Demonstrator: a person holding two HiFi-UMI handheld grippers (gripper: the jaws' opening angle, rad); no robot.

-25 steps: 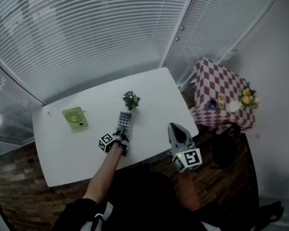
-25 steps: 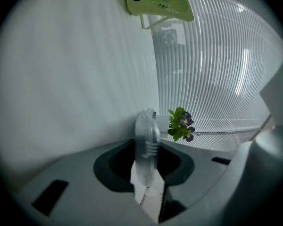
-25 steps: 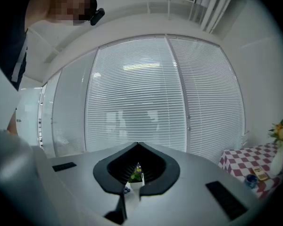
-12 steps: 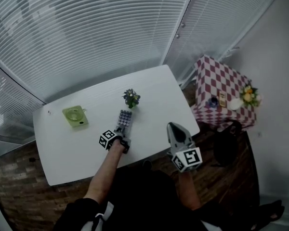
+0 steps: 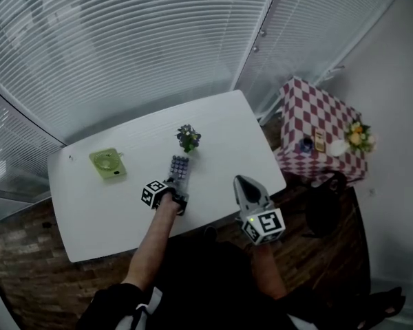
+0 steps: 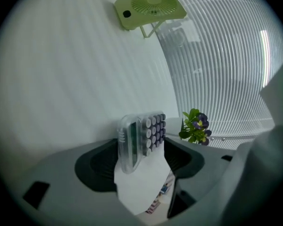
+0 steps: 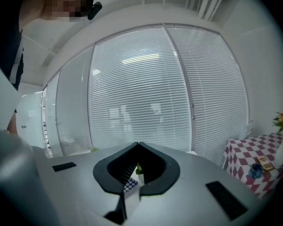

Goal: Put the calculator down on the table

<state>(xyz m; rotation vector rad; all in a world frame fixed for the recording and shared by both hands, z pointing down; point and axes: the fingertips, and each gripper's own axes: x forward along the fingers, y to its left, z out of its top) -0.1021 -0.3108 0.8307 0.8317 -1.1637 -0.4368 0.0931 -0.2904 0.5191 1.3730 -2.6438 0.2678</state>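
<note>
Clear-cased calculator (image 6: 142,138) with rows of round grey keys, flat on white table (image 5: 110,205), left gripper (image 6: 141,144) jaws just opened wide around it, right gripper (image 7: 137,145) closed

Before me, white slatted blinds (image 5: 138,40) cover the whole window side. To my right a small red-and-white checked table (image 5: 313,119) stands by a plain white wall (image 5: 399,102), on brown brick-patterned floor (image 5: 27,287).

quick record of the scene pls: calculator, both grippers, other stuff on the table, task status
calculator: flat on the white table, between the left jaws
left gripper: jaws apart, just been opening, not pressing the calculator
right gripper: jaws together, empty, by the table's near edge
other items: green fan, small potted plant
task status: calculator down and released
</note>
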